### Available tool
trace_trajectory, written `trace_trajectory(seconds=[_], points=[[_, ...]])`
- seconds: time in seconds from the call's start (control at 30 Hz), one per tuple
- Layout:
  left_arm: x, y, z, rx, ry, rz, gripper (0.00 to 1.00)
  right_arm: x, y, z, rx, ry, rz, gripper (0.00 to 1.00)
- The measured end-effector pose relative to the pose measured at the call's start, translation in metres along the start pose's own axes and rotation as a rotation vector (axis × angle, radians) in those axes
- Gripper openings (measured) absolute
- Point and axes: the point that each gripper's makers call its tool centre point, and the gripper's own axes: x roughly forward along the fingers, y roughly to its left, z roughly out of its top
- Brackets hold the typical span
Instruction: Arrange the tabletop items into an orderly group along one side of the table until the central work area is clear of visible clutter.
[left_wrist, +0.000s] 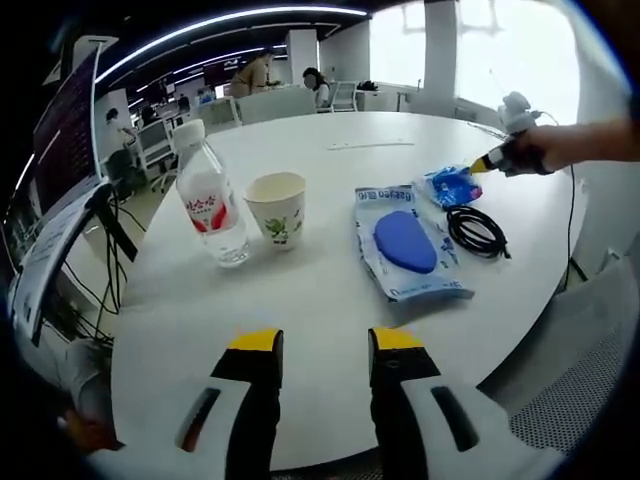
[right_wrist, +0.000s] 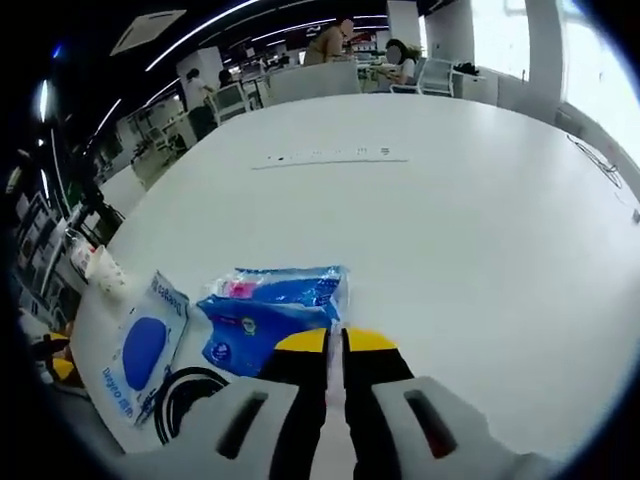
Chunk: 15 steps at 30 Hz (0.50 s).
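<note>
On the round white table (left_wrist: 330, 300) a water bottle (left_wrist: 212, 205) and a paper cup (left_wrist: 276, 208) stand side by side at the left. A white pouch with a blue oval (left_wrist: 407, 243) lies mid-table. Beside it are a small blue packet (left_wrist: 450, 185) and a coiled black cable (left_wrist: 477, 230). My left gripper (left_wrist: 325, 350) hovers open over the near edge, holding nothing. My right gripper (left_wrist: 495, 160), held by a hand, reaches in from the right. In its own view the right gripper (right_wrist: 335, 345) is pinched shut on the blue packet's (right_wrist: 270, 305) edge, with the pouch (right_wrist: 145, 345) and cable (right_wrist: 185, 400) to the left.
A thin white strip (left_wrist: 370, 145) lies far across the table, also seen in the right gripper view (right_wrist: 330, 157). A dark monitor (left_wrist: 65, 150) with hanging cables stands off the left edge. Chairs and seated people are behind the table.
</note>
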Motion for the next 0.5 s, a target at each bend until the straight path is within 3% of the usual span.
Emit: trace_trajectory(seconds=[0.5], points=[[0.0, -0.001, 0.0, 0.008, 0.001, -0.001, 0.33, -0.011, 0.001, -0.008, -0.024, -0.001, 0.01, 0.05]])
